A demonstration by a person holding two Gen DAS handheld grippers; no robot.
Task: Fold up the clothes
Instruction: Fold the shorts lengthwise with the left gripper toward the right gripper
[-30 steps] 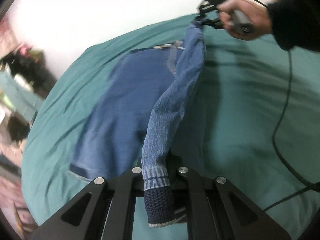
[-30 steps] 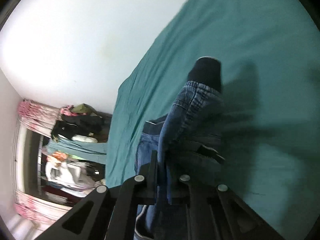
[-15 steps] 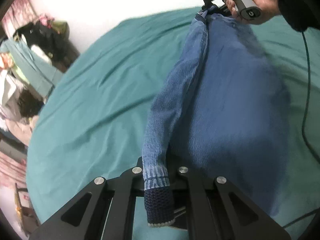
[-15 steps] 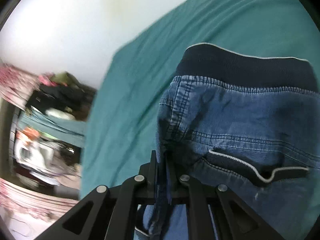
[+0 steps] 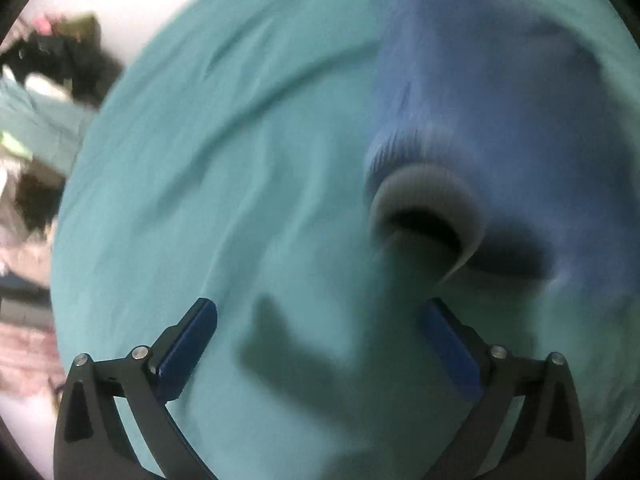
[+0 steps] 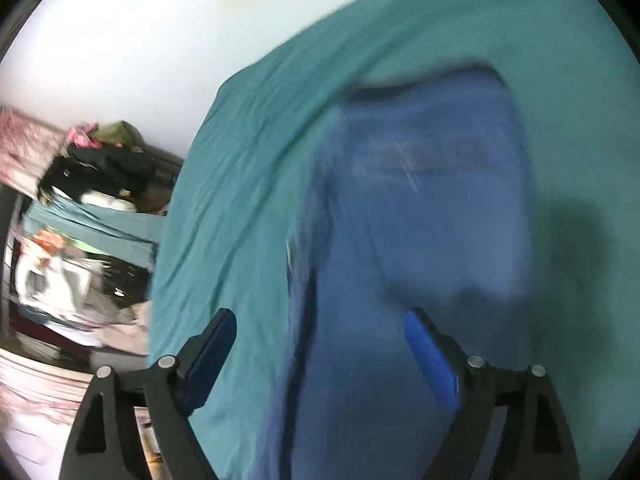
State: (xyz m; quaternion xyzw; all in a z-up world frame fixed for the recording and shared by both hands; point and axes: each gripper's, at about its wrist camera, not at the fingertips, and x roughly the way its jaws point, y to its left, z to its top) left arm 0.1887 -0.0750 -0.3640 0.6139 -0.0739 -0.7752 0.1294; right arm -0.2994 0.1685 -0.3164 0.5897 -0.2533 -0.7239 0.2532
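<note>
Jeans (image 5: pixel 500 92) — blurred soft denim, ribbed cuff (image 5: pixel 424 200) curled — on wrinkled teal sheet (image 5: pixel 224 184); both hand-held grippers (image 5: pixel 316 344) (image 6: pixel 320 344) spread wide, empty.

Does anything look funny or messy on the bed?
A little. One cuff of the blue jeans gapes open near the open left gripper, not flat. The pictures are blurry, so finer wrinkles on the teal sheet cannot be judged.

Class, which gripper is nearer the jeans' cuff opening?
Left. The left gripper hangs open just short of the cuff opening; the right gripper shows no cuff.
</note>
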